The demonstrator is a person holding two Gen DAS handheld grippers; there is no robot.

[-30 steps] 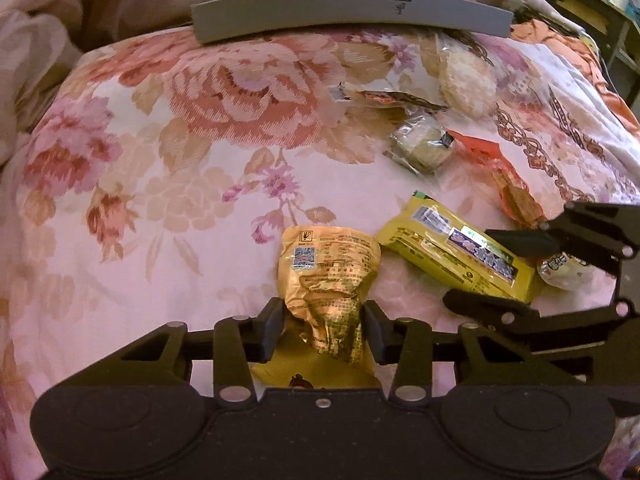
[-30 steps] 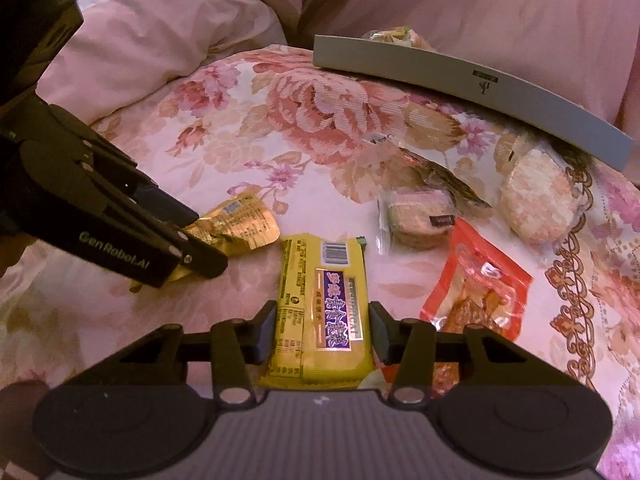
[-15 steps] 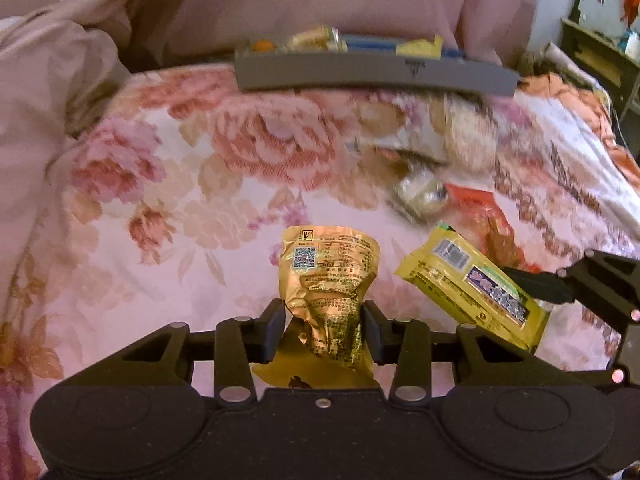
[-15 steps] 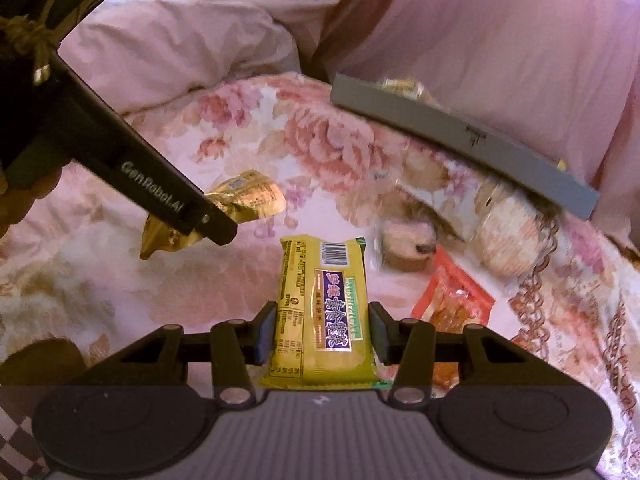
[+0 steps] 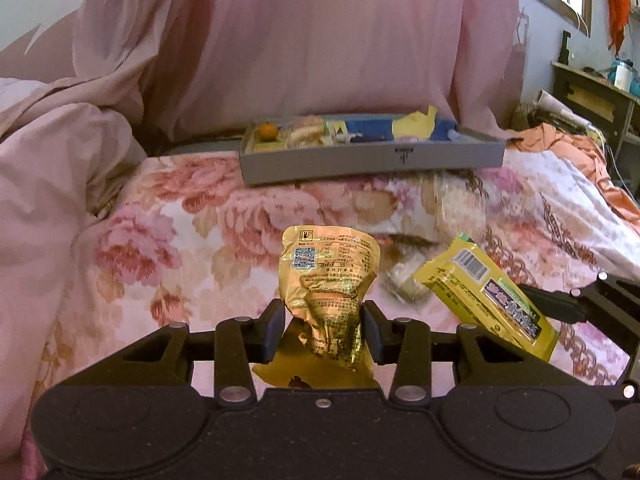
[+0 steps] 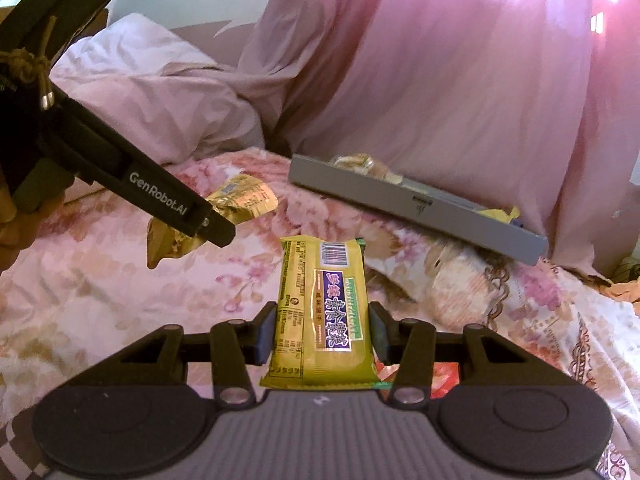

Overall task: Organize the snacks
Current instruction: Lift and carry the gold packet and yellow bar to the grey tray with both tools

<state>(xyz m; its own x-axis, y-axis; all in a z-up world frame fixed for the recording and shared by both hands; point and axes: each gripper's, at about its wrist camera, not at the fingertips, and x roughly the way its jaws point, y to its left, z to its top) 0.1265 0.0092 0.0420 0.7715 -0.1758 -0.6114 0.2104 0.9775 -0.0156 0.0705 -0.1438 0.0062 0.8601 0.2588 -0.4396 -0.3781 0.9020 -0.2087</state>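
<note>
Left wrist view gives us the left gripper clamped on a crumpled gold foil packet, its pads pressing the packet's waist from both sides so the printed top stands up clear of the floral bedspread. To the right in that view we see the right gripper reaching in from the edge, holding a yellow snack bar that tilts up over the bed. From the right wrist view we confirm that grip: the right gripper has its pads against the long sides of the yellow snack bar, barcode end pointing away from us, and the bar is off the cloth. The left gripper enters that view from the left edge with the gold foil packet pinched at its tip. At the far edge of the bed we find a grey tray, already holding several snacks, among them a small orange ball at its left end and blue and yellow wrappers toward its right end. Between the tray and our grippers we make out more wrapped snacks lying on the bedspread, too blurred to name. Pink curtains hang behind the tray, and a rumpled pink quilt lies along the bed's left edge.
</note>
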